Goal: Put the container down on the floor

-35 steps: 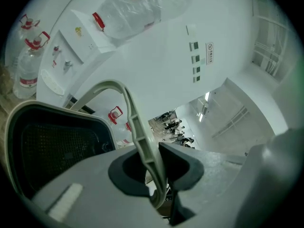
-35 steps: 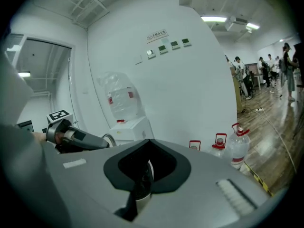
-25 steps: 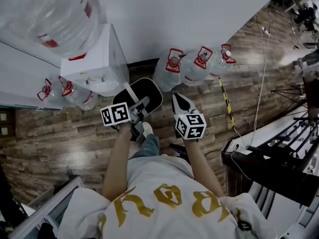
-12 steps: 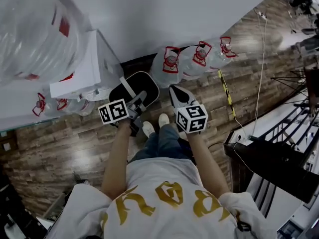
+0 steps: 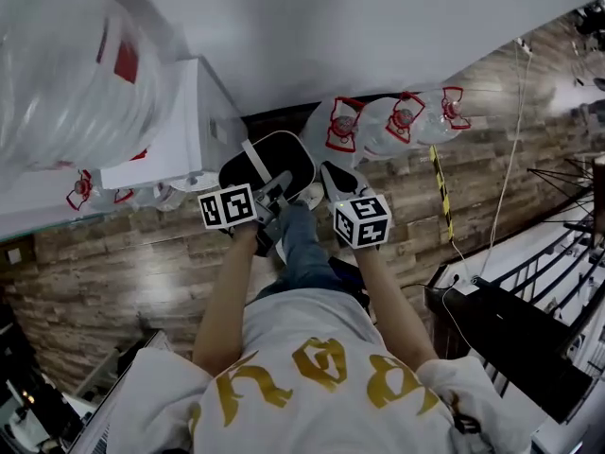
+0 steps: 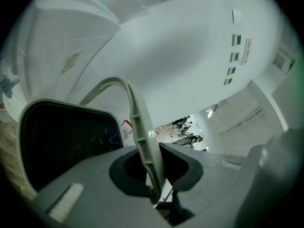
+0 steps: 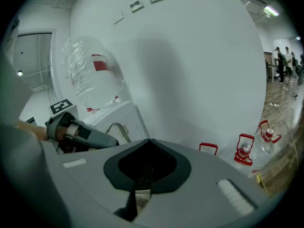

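The container is a black bin with a pale rim and a pale bail handle. It hangs above the wooden floor, just in front of the white water dispenser. My left gripper is shut on the handle. In the left gripper view the handle runs between the jaws of the left gripper, with the container to its left. My right gripper is beside the container on the right, shut with nothing in it. The right gripper faces the white wall.
A large clear water bottle sits on top of the dispenser. Several water bottles with red handles stand along the wall on the right, and more bottles on the left. A black rack and a cable are at the right.
The person has stepped closer to the wall, and both grippers with the hanging container have moved a little toward the dispenser. The left gripper's hold on the handle is unchanged.
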Tool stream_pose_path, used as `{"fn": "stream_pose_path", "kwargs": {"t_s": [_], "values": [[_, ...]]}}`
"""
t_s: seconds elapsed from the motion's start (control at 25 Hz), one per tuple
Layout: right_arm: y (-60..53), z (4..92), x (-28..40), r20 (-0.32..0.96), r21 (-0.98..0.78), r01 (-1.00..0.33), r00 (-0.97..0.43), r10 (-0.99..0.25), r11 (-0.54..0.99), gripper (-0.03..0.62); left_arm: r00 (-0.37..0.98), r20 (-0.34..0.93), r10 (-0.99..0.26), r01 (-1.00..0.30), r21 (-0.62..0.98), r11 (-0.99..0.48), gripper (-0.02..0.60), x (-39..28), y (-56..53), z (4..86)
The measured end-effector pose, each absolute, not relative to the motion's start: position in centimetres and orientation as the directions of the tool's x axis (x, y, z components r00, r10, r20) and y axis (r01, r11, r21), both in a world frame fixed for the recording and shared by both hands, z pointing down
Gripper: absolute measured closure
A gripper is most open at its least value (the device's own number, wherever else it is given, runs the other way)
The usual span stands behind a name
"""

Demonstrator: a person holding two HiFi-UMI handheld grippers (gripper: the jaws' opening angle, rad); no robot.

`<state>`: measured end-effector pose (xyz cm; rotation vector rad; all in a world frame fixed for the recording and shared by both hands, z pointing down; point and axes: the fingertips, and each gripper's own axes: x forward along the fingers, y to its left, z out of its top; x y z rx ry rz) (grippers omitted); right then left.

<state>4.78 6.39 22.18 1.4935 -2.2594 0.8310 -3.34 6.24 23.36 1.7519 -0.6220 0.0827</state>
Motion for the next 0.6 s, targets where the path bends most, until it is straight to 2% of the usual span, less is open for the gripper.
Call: {"fn": "stream_pose_path", "kwargs": {"t_s": [0.6], "values": [[2.7, 29.0, 5.4, 0.614, -0.332, -0.892, -0.451, -0.648, 0.306, 0.571, 0.826, 0.46, -0.325, -0.511, 0.855, -0.087, 0.535, -3.1, 3.1, 31.3]]}}
